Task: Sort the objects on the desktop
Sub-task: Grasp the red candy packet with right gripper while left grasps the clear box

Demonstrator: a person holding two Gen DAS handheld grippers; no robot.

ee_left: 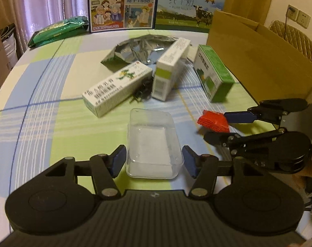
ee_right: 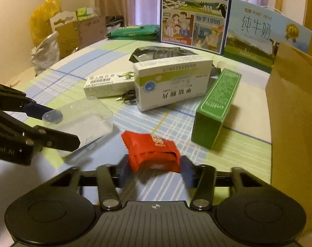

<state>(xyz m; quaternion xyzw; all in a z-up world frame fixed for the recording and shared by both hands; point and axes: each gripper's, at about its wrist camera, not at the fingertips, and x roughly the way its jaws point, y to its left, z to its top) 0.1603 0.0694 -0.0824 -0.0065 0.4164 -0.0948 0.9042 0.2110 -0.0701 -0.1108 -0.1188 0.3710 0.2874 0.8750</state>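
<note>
Left wrist view first: our left gripper [ee_left: 154, 160] is spread wide around the clear tub [ee_left: 154, 144], its pads [ee_left: 117, 160] just beside the walls but not touching, so nothing is gripped there. To the right, our right gripper [ee_right: 154, 169] is closed on the red packet [ee_right: 151, 152], which looks raised slightly off the cloth [ee_left: 43, 113]. We judge the packet could slip, since it is soft and crinkled and pinched only at its near end. The tub is light and slick, so it may skate away or tip if one pad meets it first. Between the two tools little room is left, and they could knock together. Ahead, the long box [ee_left: 117, 87], the white box [ee_left: 170, 68] and the green box [ee_left: 214, 74] crowd the middle. At far right the carton [ee_left: 258, 57] stands near the green box, with open cloth only on the left side.
</note>
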